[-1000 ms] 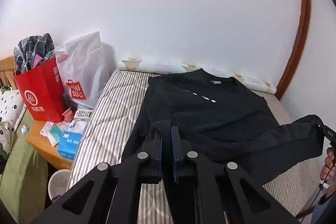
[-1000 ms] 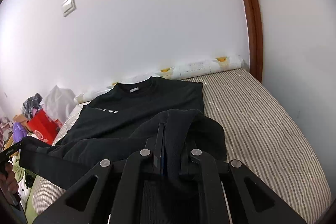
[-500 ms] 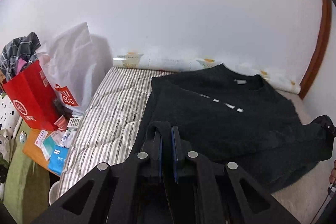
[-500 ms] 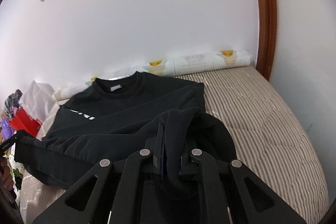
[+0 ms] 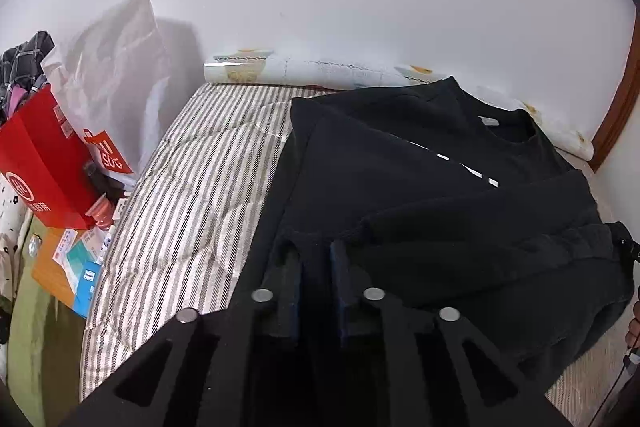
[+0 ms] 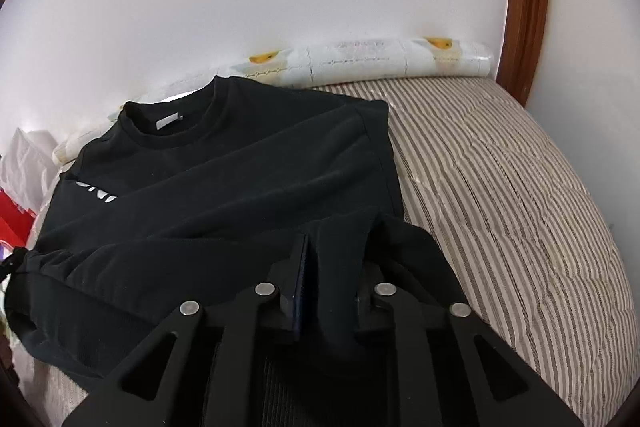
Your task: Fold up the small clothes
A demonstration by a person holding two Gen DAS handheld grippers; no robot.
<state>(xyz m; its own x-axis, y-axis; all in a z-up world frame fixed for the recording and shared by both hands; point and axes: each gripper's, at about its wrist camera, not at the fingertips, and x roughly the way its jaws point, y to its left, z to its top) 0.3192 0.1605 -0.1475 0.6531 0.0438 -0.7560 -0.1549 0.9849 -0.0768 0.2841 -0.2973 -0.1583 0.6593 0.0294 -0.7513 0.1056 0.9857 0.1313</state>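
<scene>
From the left wrist, the left gripper [image 5: 316, 259] has just been opening, its jaws narrowly parted with the black sweatshirt [image 5: 420, 163] hem loose between them on the striped mattress [image 5: 192, 187].

From the right wrist, the right gripper [image 6: 334, 255] has likewise just been opening around a fold; both should release evenly, so the hem lies straight.

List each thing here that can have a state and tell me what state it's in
black sweatshirt: flat on the striped mattress, bottom edge folded up over the body.
left gripper: jaws just been opening, cloth between them.
right gripper: jaws just been opening, cloth between them.
red paper bag: upright, stuffed with clothes.
white plastic bag: standing, crumpled.
</scene>
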